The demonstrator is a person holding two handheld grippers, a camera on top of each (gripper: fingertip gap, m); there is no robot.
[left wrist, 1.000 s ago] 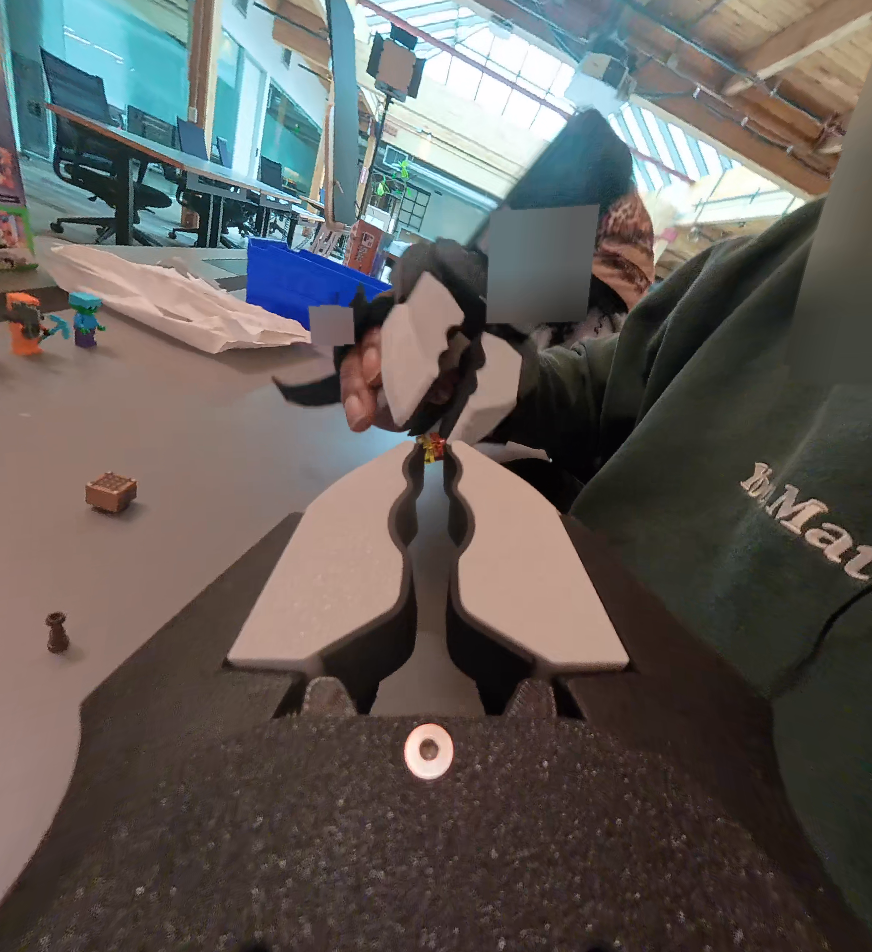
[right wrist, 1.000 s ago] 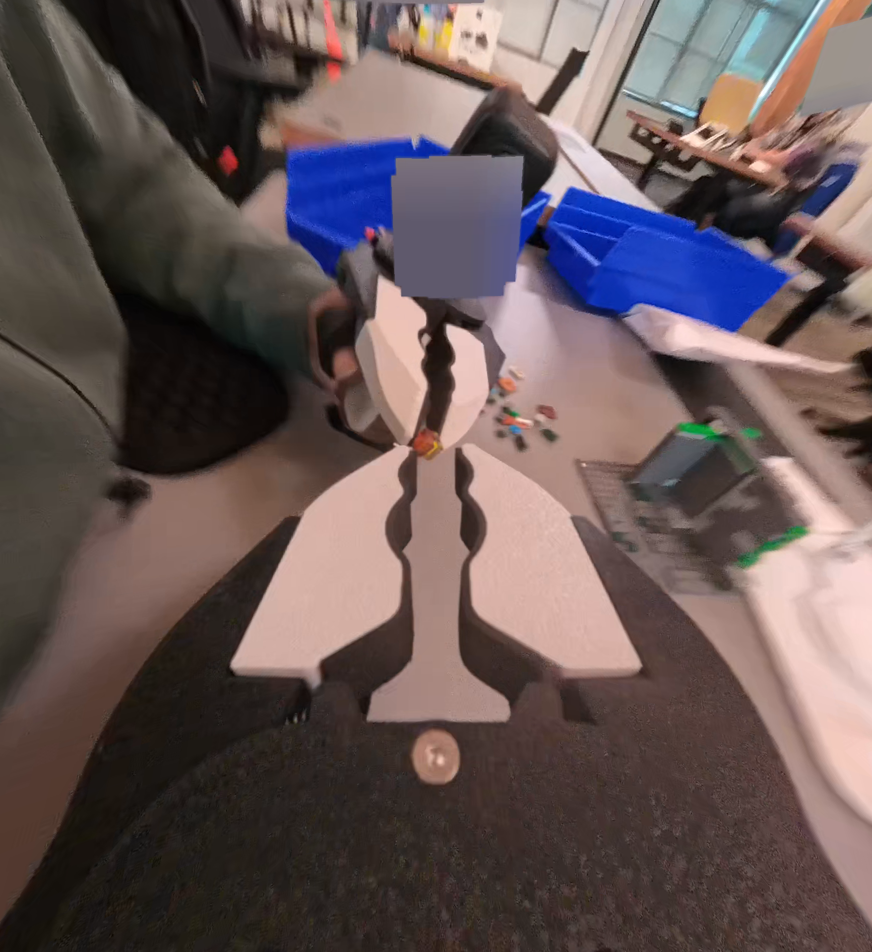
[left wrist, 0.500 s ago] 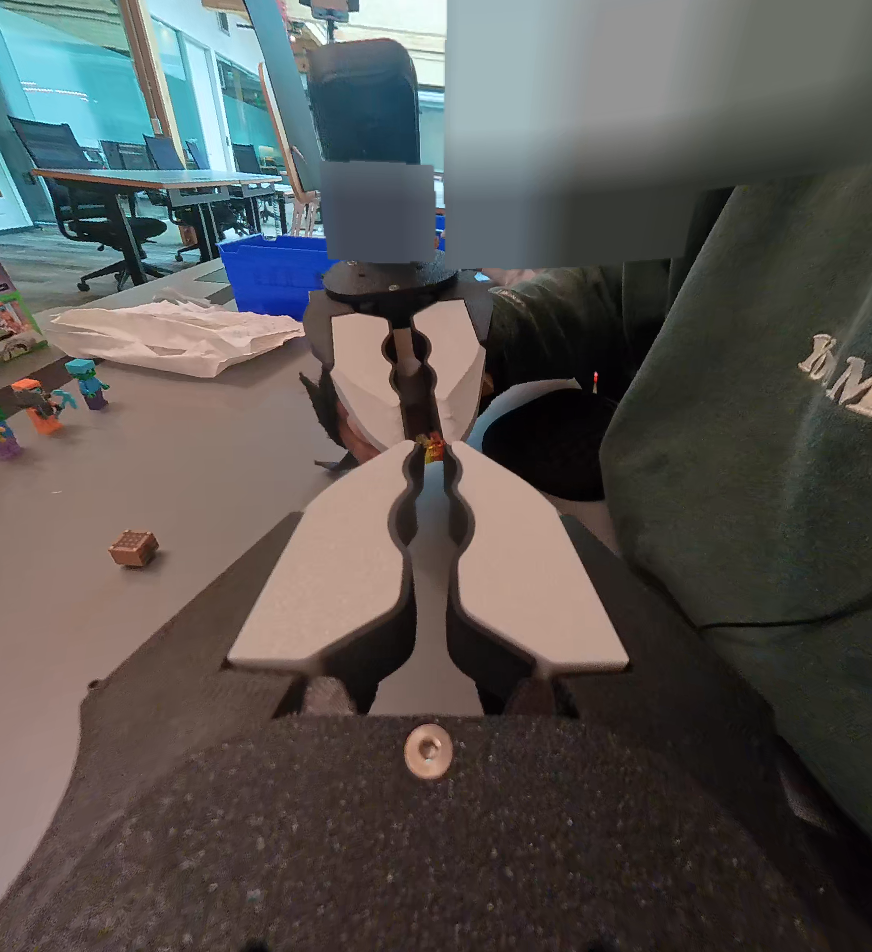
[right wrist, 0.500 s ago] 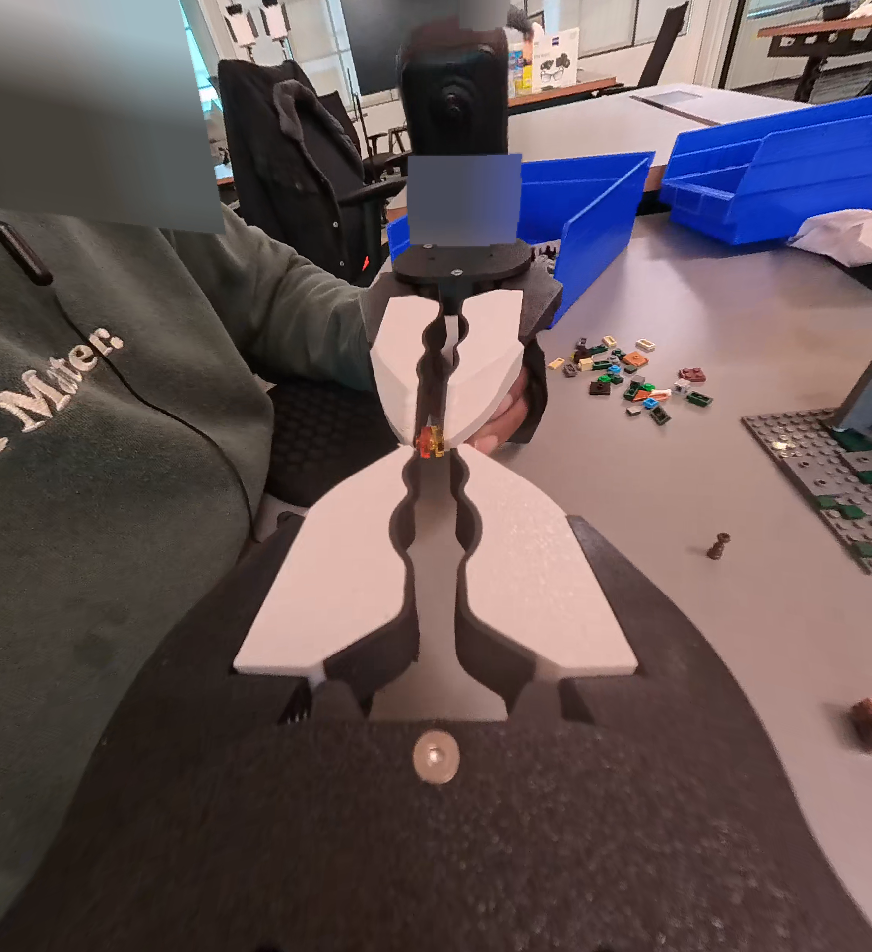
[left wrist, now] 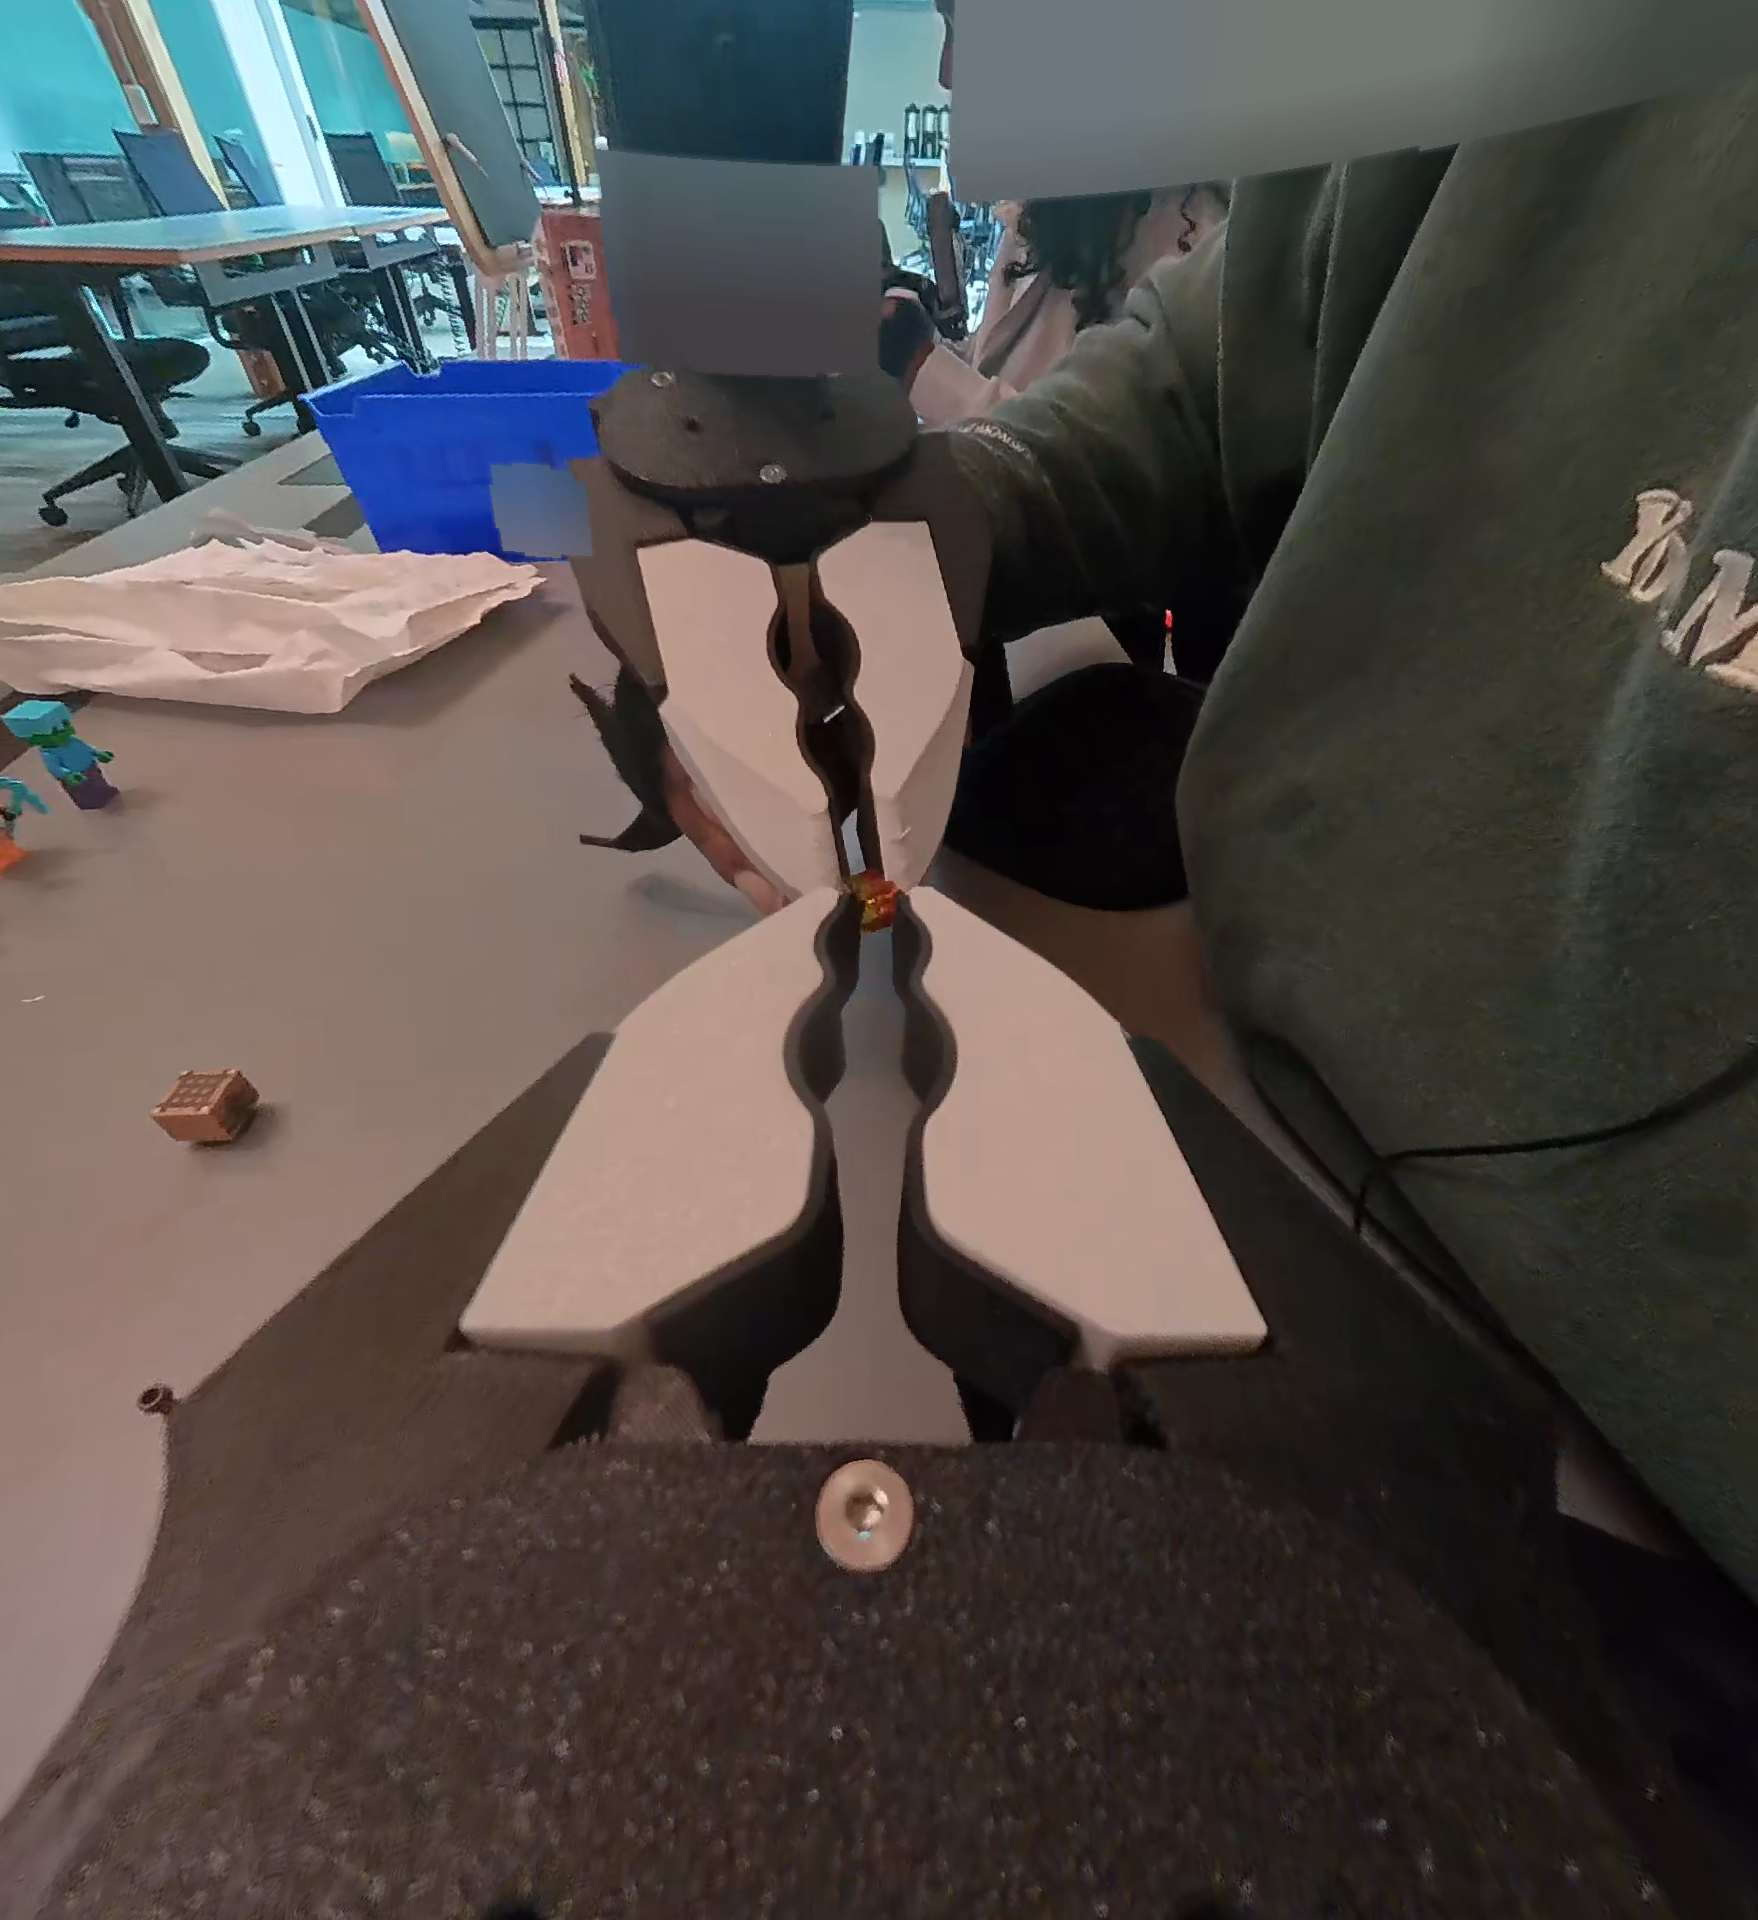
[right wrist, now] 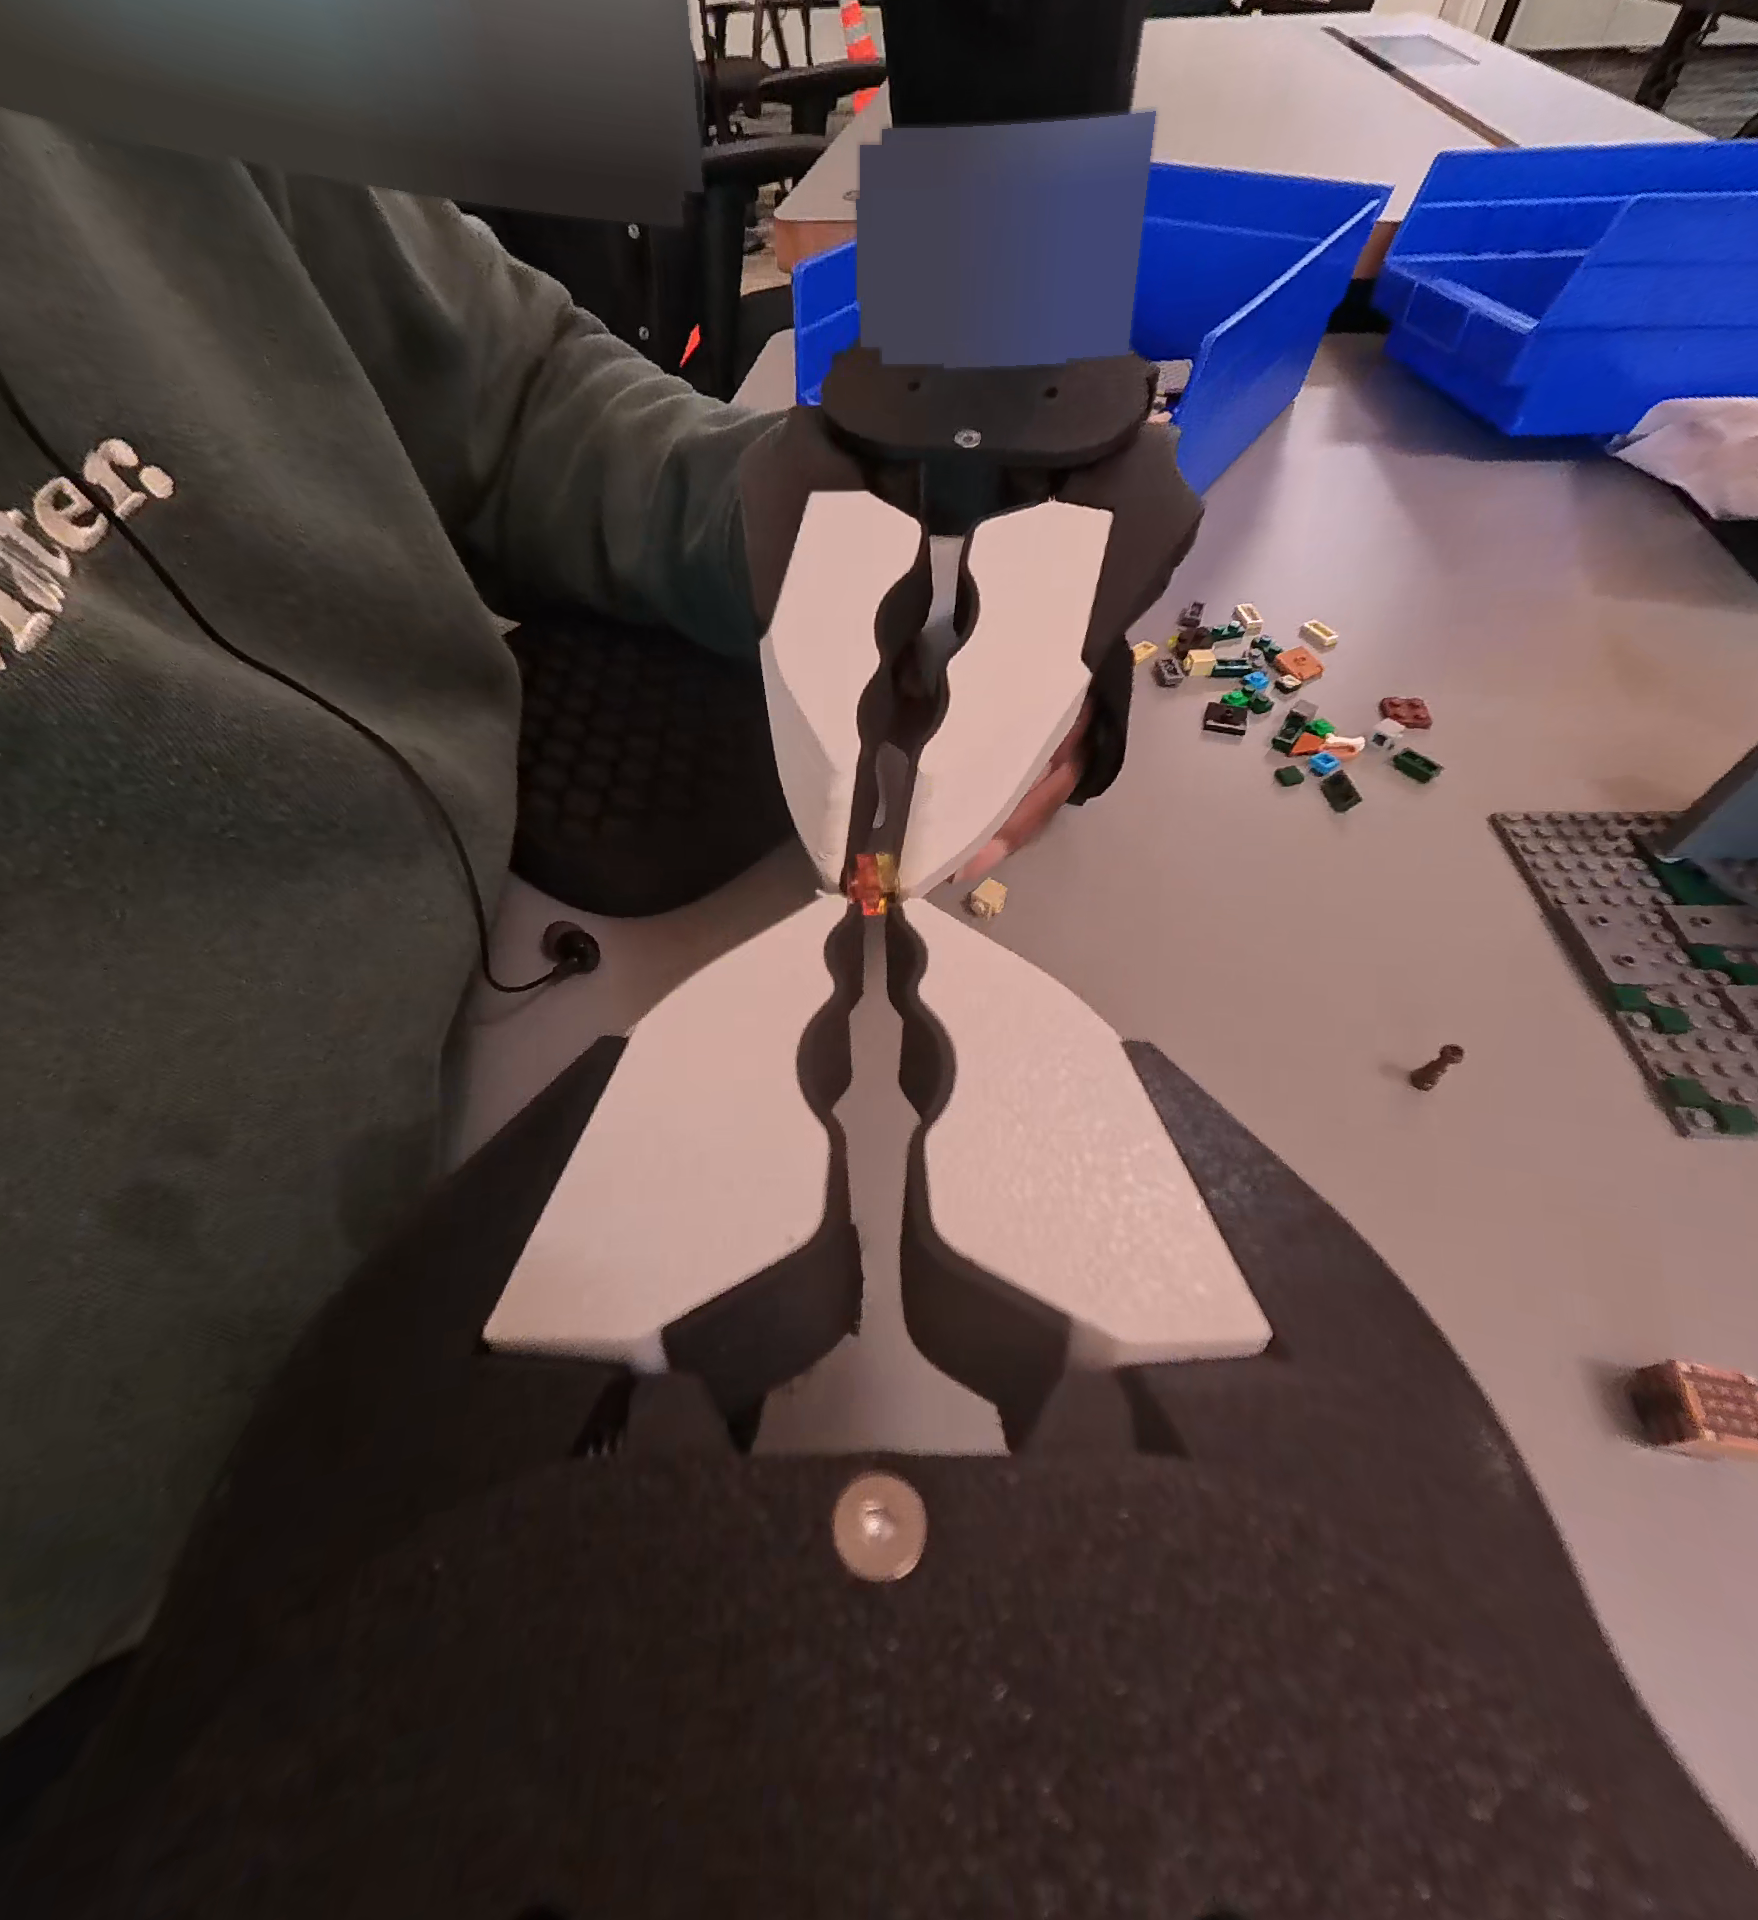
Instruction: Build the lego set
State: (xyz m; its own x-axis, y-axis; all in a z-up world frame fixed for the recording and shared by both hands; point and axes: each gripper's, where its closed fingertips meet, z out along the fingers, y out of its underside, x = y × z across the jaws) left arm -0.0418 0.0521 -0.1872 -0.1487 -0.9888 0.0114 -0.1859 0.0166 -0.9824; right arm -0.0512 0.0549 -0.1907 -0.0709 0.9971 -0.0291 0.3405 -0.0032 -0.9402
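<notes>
Orange-yellow, translucent and tiny, the piece [left wrist: 871, 902] sits above the table [left wrist: 355, 987], nipped between the nearly closed tips of both the left gripper [left wrist: 867, 920] and right gripper [right wrist: 870, 909], meeting tip to tip. Its shape is too small to read; the fingers [right wrist: 1000, 727] hide its sides.
</notes>
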